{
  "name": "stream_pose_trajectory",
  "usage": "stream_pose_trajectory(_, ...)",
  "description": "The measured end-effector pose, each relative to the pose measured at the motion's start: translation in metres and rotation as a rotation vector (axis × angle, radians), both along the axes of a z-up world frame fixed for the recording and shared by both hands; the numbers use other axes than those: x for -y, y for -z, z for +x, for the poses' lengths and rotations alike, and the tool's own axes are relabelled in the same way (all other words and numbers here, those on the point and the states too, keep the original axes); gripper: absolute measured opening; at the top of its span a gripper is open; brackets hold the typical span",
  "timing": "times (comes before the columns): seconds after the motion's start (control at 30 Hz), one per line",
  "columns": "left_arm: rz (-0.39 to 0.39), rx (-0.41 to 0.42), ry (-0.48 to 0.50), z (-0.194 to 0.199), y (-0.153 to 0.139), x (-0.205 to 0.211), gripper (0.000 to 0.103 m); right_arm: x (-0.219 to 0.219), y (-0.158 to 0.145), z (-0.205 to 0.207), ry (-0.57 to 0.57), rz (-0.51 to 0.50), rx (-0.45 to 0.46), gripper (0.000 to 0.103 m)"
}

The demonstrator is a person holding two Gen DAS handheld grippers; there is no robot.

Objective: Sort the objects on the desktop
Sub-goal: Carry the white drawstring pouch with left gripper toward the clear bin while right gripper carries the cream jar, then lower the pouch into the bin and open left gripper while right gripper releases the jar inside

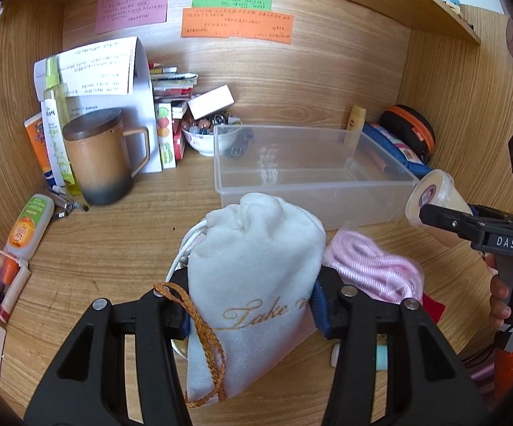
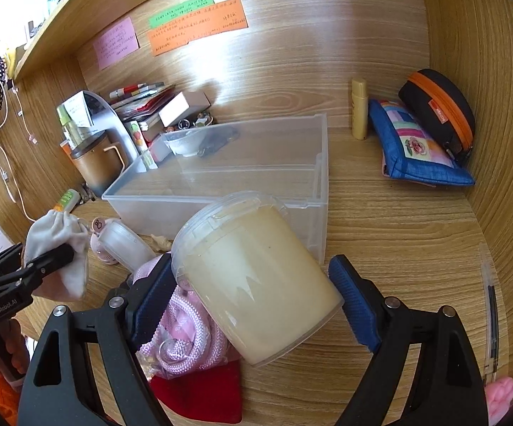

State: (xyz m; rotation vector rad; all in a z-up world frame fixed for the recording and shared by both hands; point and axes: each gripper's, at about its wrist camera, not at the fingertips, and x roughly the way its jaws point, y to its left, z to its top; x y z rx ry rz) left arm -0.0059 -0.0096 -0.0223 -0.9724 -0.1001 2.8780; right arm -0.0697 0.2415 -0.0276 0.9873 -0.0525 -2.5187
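Both pickups looked done: left gripper pinched the white velvet drawstring pouch, right gripper clamped the cream-filled clear plastic tub. Clear plastic bin sat empty at 12 o'clock on the table, so dropping both in seemed next.

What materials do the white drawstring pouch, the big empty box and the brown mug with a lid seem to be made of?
White drawstring pouch: soft, matte, velvety fabric; it creases.
Big empty box: clear, glossy plastic; desk shows through.
Brown mug with a lid: probably matte glazed ceramic, darkening downward.
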Motion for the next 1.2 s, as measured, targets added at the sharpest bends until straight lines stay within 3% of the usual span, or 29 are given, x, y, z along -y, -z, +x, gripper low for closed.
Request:
stream_pose_trajectory(0.5, 0.071, -0.035, 0.025, -0.047, -0.028, 0.015, 0.050, 0.001, -0.016, -0.009, -0.014, -0.019, -0.036, 0.084)
stream_pose_trajectory(1.03, 0.191, 0.052, 0.075, -0.104, -0.020, 0.016, 0.050, 0.009, -0.020, -0.031, -0.041, -0.034, -0.037, 0.084)
stream_pose_trajectory(1.2, 0.163, 0.065, 0.054, -0.117, -0.018, 0.011, 0.050, 0.012, -0.015, -0.041, -0.049, -0.037, -0.015, 0.084)
